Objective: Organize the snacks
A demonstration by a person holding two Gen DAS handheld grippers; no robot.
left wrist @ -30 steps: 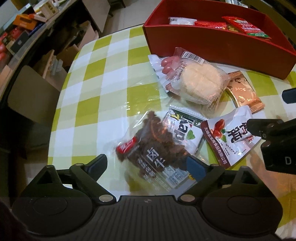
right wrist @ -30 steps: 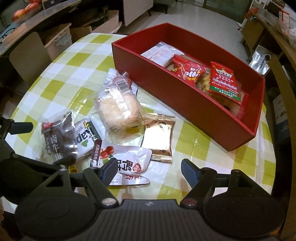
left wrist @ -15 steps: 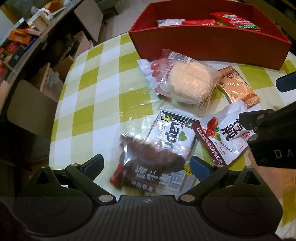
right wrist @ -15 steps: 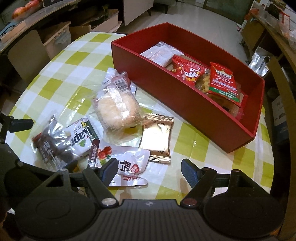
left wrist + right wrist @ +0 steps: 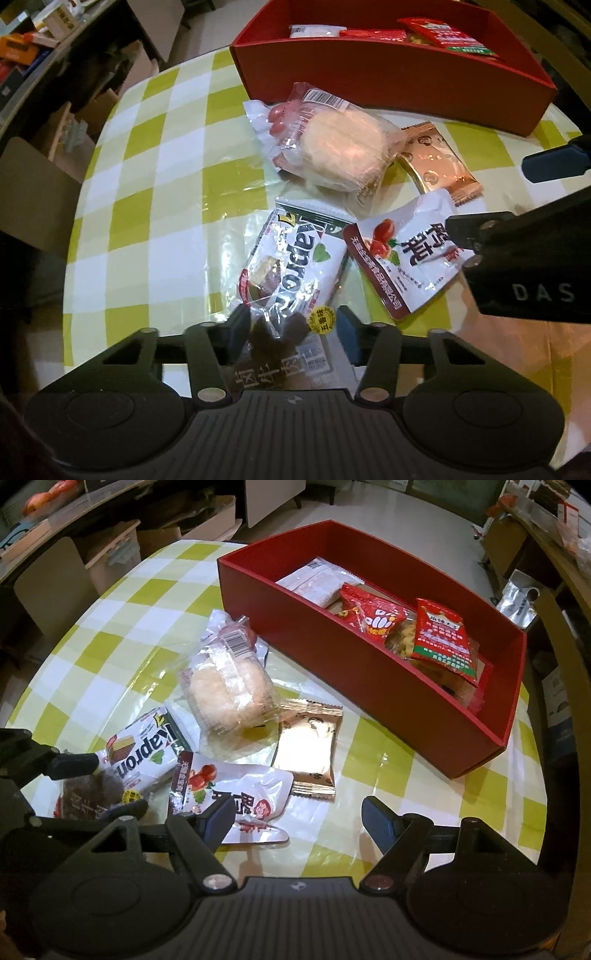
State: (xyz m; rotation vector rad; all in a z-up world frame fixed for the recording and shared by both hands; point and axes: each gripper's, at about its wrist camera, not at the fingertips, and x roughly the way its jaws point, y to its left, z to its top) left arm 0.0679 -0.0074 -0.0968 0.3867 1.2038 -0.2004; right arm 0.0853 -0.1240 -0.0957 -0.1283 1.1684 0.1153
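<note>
While the left tongs (image 5: 291,332) point steeply down at the checked worktop (image 5: 155,206), their jaws have just been closing and now pinch a clear pack of dark jerky (image 5: 280,350) between the pads. Just beyond it, partly overlapping its far end, lies a white wafer pack (image 5: 295,258). Beside that on the right is a white date pouch (image 5: 406,251), with the right tongs' dark body over its right edge. Farther back sits a wrapped round bun (image 5: 340,147), a gold sachet (image 5: 439,166) partly tucked under its right side. A red box (image 5: 388,77) stands at the far edge with a few packets inside.

From the right wrist, the right tongs (image 5: 299,819) hang half-wide over the worktop (image 5: 369,757), holding nothing; one finger (image 5: 218,818) sits over the near end of the date pouch (image 5: 236,794), and I cannot tell whether it touches. The left tongs (image 5: 99,786) come in at the left edge, clamped on the jerky (image 5: 88,790). The wafer pack (image 5: 140,749), bun (image 5: 225,683) and sachet (image 5: 306,749) lie between the tongs and the box (image 5: 369,679), which holds a white packet (image 5: 317,583) and two red bags (image 5: 373,616) (image 5: 443,638).
</note>
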